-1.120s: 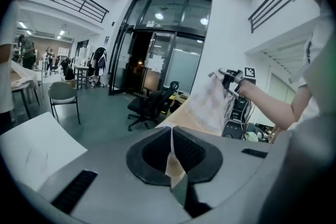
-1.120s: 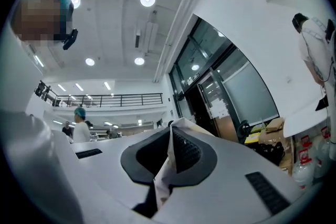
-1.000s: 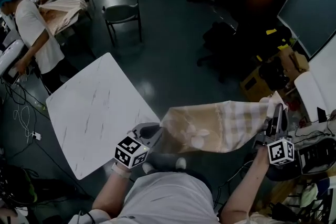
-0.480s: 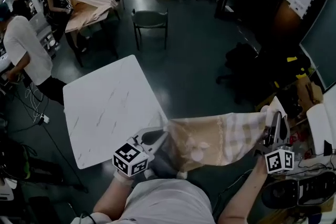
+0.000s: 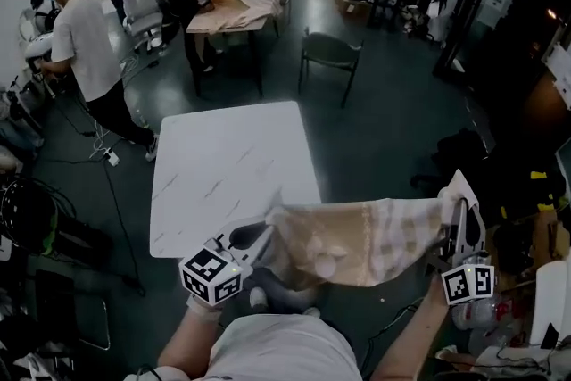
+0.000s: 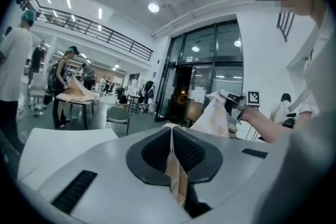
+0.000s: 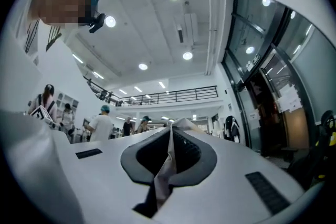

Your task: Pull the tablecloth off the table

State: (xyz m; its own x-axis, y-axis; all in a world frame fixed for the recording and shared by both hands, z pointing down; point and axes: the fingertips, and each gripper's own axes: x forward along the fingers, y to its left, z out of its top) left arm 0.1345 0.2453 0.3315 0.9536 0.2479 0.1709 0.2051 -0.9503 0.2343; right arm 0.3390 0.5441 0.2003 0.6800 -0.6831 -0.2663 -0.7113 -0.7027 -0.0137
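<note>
Left gripper (image 6: 171, 132): the jaws are closed on one corner of the tablecloth (image 5: 357, 241); a narrow fold of beige fabric is pinched between the pads.
Right gripper (image 7: 170, 134): the jaws are likewise clamped on the opposite corner; a pale strip of fabric is pressed between the pads, and a small peak of it stands above the tips.
Tablecloth position: the cloth is held in the air, stretched between the two grippers in front of the person's torso (its lower edge sags in the middle). It is carried off the table (image 5: 223, 165), just beside that table's near edge.
Tablecloth pattern: beige ground, with pale flower shapes toward the left end and checked bands toward the right end.
Table: a white top with faint grey veining is shown, set ahead of the left gripper.
Surroundings: a grey chair (image 5: 330, 53) is placed beyond the table; a second table (image 5: 234, 6), draped in a similar beige cloth, is seen farther back, with a person in a white shirt (image 5: 85, 40) standing well to its left.
</note>
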